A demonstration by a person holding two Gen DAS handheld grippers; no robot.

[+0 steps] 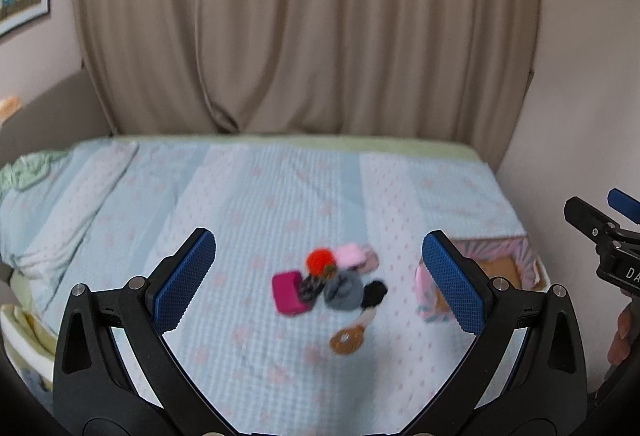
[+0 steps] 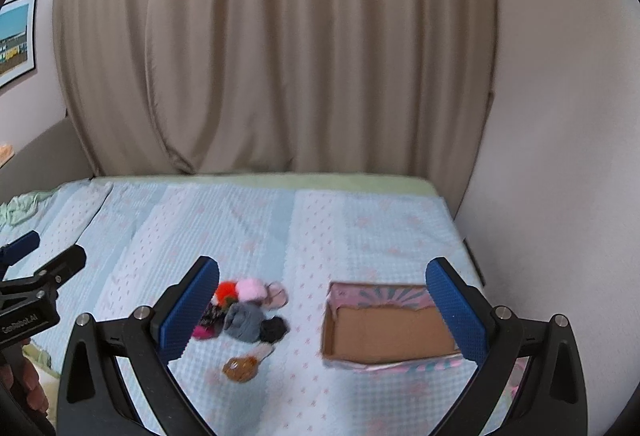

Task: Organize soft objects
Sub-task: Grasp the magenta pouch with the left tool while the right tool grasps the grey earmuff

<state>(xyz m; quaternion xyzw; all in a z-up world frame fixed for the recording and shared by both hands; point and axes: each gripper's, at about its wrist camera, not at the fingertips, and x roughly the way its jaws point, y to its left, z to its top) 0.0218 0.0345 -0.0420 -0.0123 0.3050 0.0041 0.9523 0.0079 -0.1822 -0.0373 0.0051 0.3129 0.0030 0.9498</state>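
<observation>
While both grippers, left gripper (image 1: 319,282) and right gripper (image 2: 322,308), gape empty, patterned bedspread (image 2: 248,220) stretches ahead toward beige curtains (image 2: 280,48).

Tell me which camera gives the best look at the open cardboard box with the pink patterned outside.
The right wrist view: the open cardboard box with the pink patterned outside shows nearly whole there, its brown floor bare, with only its right end behind a blue pad. In the left wrist view the box is mostly hidden behind that gripper's right finger.
</observation>
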